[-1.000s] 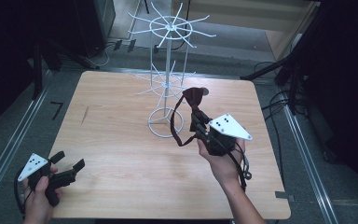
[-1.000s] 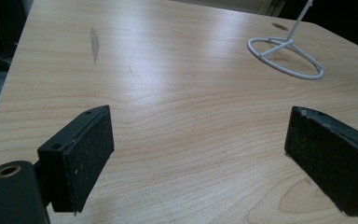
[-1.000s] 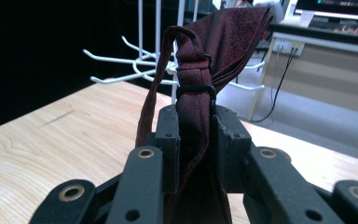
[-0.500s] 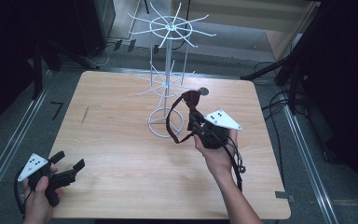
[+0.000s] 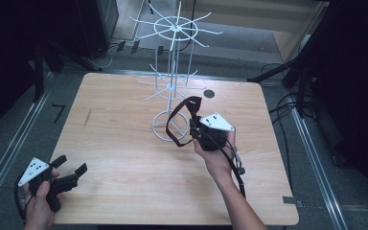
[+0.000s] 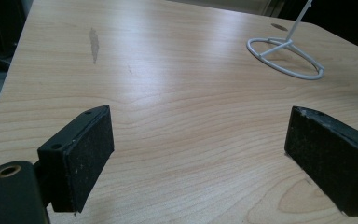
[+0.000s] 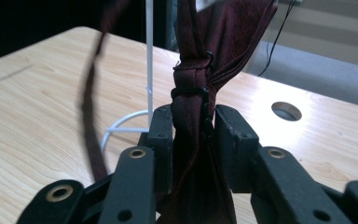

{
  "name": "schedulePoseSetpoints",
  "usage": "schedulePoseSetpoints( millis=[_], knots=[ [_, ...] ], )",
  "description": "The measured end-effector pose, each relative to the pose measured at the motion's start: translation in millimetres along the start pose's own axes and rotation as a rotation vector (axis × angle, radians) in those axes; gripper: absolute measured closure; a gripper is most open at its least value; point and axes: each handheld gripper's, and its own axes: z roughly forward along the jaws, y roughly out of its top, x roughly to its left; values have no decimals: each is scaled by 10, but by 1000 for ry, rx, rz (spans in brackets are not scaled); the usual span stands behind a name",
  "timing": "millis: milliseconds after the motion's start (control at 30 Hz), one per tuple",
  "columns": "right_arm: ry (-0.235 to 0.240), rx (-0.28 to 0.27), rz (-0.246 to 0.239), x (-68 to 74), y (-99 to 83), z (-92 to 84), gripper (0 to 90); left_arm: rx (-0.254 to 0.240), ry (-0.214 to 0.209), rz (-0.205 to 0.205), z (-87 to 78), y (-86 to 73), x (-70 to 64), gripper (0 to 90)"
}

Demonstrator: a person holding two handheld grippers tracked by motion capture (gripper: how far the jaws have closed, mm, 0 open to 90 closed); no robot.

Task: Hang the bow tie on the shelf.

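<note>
1. Toward 11 o'clock from the right gripper (image 5: pixel 200 128), just beyond it, stands the white wire rack (image 5: pixel 173 72) with its prongs bare; this hand is much the nearer one.
2. That gripper's jaws are clamped on the knot of a dark red necktie (image 7: pixel 193 107), long axis upright, its neck loop (image 5: pixel 178 125) hanging toward the rack's base ring (image 6: pixel 285 58).
3. At 7 o'clock on the counter (image 5: pixel 124 143), the left gripper (image 5: pixel 72 169) gapes wide, holding nothing.
4. No containers are present.

I see a dark maroon fabric tie (image 7: pixel 196 116), a white wire rack (image 5: pixel 173 84), and a pale wood-grain counter (image 5: pixel 124 143).
</note>
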Motion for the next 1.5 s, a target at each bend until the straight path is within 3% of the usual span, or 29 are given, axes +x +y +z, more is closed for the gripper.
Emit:
schedulePoseSetpoints(
  millis=[267,533,733,1500],
  knots=[
    [-9,44,-12,-27,-98,101,632,2,-1,-1,-1,1,1,85],
    [-27,46,6,-134,-168,76,387,2,1,0,-2,1,2,86],
    [-29,46,26,-270,-242,-14,270,2,2,0,0,1,2,86],
    [-73,79,136,-867,-680,-315,226,1,8,0,0,1,-4,86]
  ],
)
